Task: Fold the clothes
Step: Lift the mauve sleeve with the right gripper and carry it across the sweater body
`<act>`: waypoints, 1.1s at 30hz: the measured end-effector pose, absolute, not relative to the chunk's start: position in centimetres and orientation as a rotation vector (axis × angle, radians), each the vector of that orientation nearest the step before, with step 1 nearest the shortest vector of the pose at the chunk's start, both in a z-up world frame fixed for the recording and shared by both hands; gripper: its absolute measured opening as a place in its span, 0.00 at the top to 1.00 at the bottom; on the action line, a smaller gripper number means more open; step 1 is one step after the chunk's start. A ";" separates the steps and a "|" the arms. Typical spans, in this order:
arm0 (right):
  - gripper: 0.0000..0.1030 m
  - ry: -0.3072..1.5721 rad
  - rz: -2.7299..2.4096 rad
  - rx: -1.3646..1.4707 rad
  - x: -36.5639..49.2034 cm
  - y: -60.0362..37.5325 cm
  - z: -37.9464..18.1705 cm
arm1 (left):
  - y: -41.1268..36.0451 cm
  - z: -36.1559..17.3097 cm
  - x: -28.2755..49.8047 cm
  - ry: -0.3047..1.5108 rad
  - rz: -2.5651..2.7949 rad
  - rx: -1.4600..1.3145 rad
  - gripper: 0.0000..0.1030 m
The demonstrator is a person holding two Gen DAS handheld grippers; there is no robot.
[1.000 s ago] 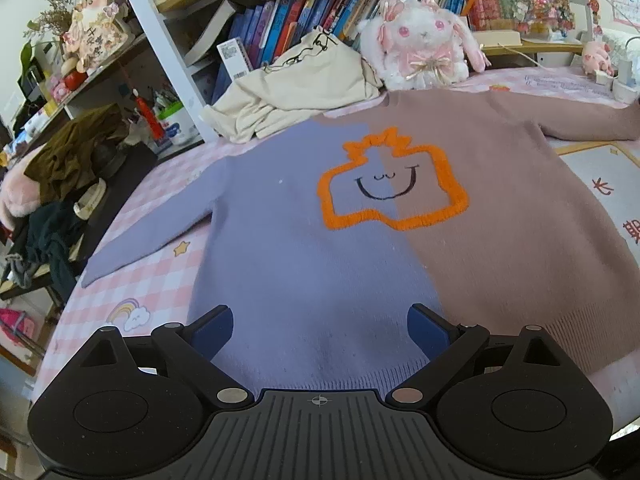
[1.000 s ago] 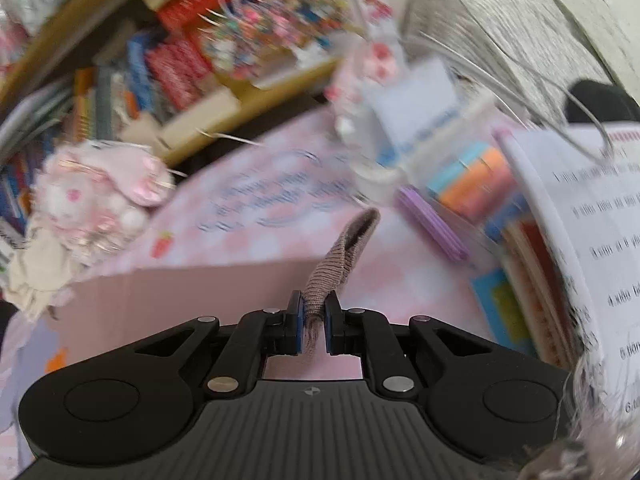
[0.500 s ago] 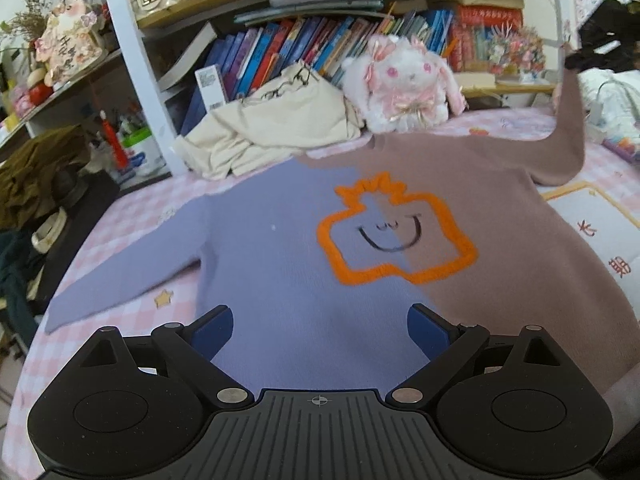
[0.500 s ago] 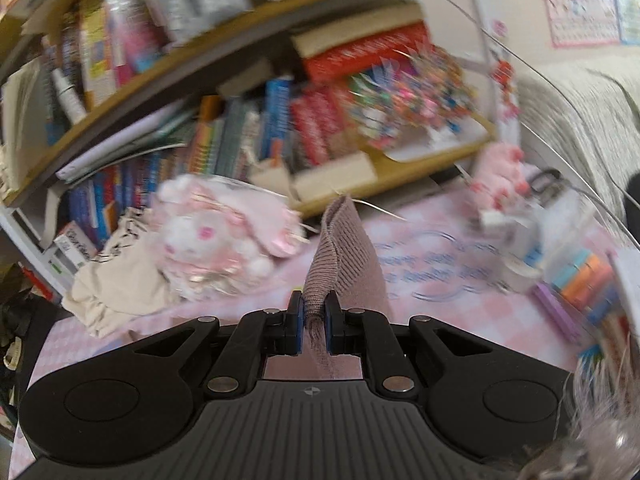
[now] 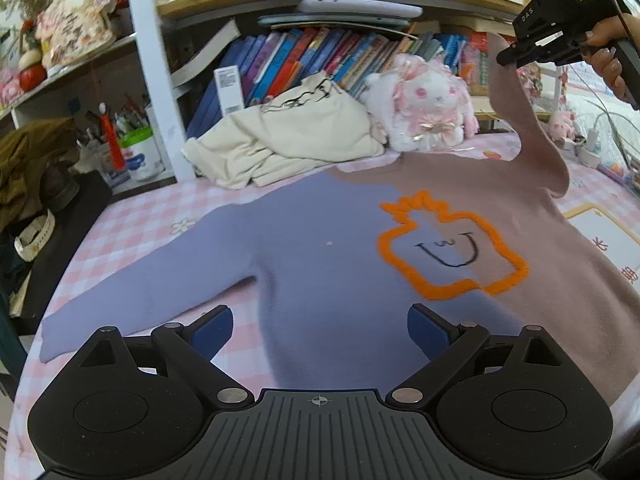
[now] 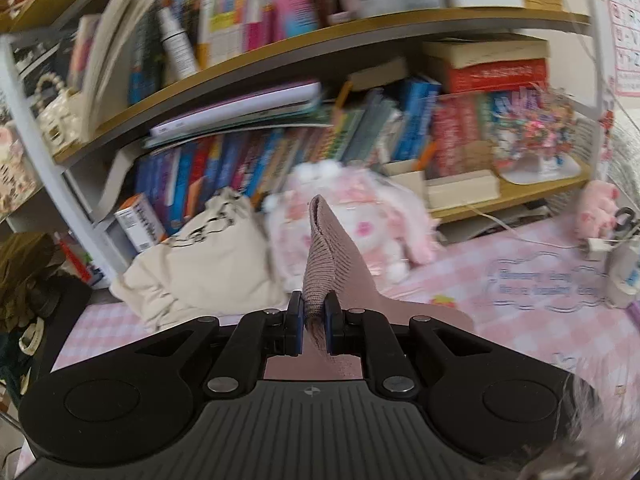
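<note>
Lifted: sleeve (image 6: 326,256) in right claw (image 6: 312,322).

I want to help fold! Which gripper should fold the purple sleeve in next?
Left. The left gripper hangs open over the sweater, beside its flat purple sleeve. The right gripper is shut on the pink sleeve.

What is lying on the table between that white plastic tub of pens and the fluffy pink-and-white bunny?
A crumpled cream cloth bag lies there, against the books; the left wrist view shows it best.
</note>
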State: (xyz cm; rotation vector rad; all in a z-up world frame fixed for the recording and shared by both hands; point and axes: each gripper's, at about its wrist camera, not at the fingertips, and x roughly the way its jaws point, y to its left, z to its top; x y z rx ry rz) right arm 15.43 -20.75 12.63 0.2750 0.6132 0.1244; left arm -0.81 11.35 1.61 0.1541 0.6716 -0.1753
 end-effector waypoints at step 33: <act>0.90 0.880 0.320 0.265 17.4 -3.7 4.5 | 19.0 0.1 -1.2 0.717 -0.107 0.090 0.07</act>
